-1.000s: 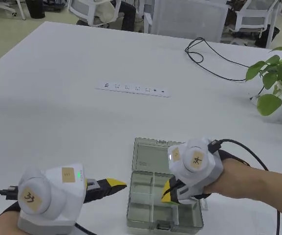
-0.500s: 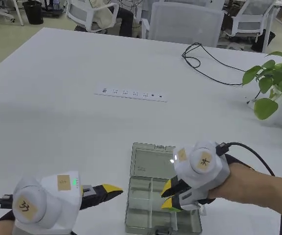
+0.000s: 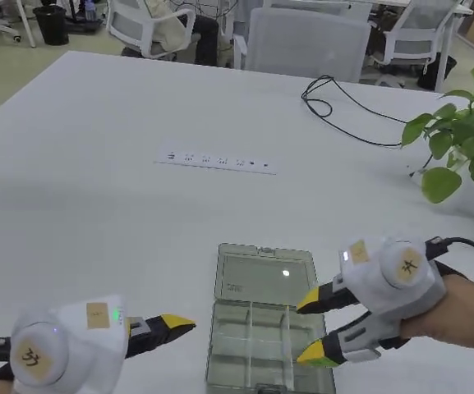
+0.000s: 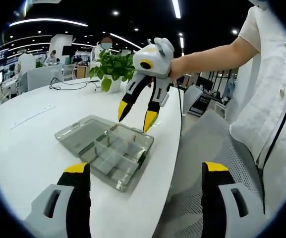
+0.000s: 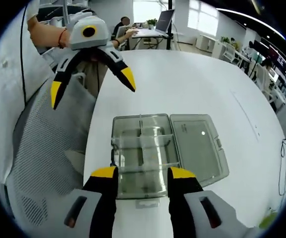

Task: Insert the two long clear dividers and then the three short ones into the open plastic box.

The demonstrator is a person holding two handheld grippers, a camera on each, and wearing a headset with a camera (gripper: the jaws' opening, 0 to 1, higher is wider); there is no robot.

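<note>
The clear plastic box (image 3: 253,349) lies open on the white table, its lid (image 3: 265,275) folded back flat. Clear dividers (image 5: 142,144) stand inside and split the box (image 4: 108,148) into compartments. My right gripper (image 3: 310,328) hovers at the box's right edge with its yellow-tipped jaws spread and nothing between them. In its own view the right gripper (image 5: 143,173) looks down on the box (image 5: 143,158). My left gripper (image 3: 171,328) hangs to the left of the box, clear of it. It is wide open and holds nothing (image 4: 145,171).
A white power strip (image 3: 220,161) lies mid-table. A black cable (image 3: 343,98) loops at the far right, next to a green plant (image 3: 458,139). Office chairs (image 3: 302,37) line the far edge. The near table edge (image 4: 167,163) runs close behind the box.
My right gripper has drawn back to the right, off the box's compartments, and its jaws stand wider apart. The left gripper has sunk a little in the picture. The head camera has tilted.
</note>
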